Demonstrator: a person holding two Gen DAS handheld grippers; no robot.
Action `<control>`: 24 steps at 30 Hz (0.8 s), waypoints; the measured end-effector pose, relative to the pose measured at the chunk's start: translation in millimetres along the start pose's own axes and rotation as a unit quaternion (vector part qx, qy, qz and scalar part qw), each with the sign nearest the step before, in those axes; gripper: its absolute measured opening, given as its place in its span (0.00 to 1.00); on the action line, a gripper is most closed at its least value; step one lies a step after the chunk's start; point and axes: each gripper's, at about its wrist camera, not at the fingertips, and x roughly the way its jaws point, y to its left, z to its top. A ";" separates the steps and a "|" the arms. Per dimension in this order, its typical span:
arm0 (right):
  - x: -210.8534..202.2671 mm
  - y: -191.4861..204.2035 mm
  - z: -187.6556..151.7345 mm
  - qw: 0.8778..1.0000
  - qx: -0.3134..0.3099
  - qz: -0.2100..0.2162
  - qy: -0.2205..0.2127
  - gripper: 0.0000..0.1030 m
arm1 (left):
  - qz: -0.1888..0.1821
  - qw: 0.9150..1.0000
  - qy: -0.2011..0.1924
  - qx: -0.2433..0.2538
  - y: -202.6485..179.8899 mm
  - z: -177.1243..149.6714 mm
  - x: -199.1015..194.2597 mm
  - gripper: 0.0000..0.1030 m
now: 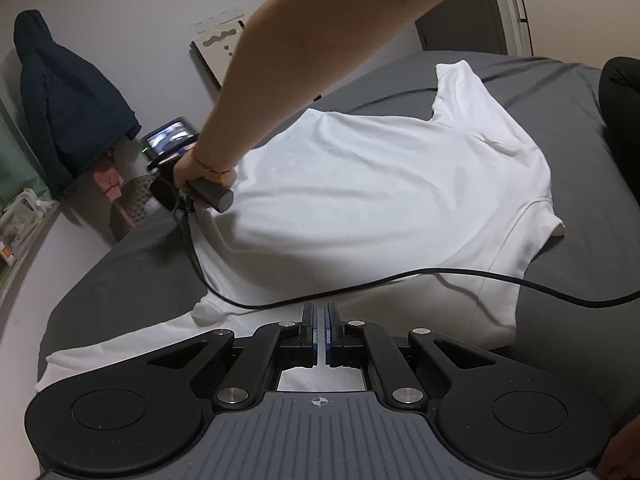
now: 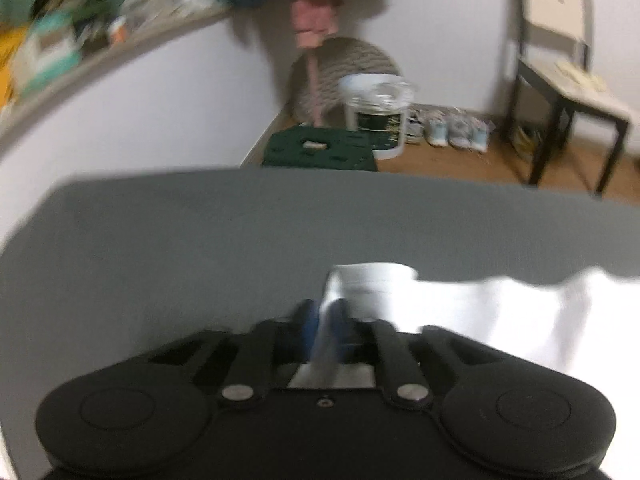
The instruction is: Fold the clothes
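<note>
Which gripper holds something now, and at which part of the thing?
The right gripper pinches the white T-shirt at its edge near a corner. The left gripper looks shut, above the shirt; whether it holds cloth cannot be told.

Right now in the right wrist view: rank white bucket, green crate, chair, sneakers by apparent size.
1. chair
2. green crate and white bucket: look about alike, so no ranking between them
3. sneakers, smallest

The view is motion-blurred, and the crate sits nearer the camera, so true sizes stay unsure.
</note>
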 end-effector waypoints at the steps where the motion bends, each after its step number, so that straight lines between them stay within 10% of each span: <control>1: -0.7 -9.9 -0.9 1.000 0.024 0.017 -0.002 0.05 | 0.001 1.000 0.000 -0.001 0.3 -0.2 0.0 0.03; 12: -14.4 -23.7 4.2 0.982 0.066 0.173 -0.047 0.02 | 0.001 1.000 0.004 0.000 0.1 1.7 1.5 0.03; 24: 21.0 -2.4 -7.0 0.982 0.112 0.152 -0.011 0.14 | 0.003 1.000 0.021 -0.018 4.2 4.9 13.8 0.03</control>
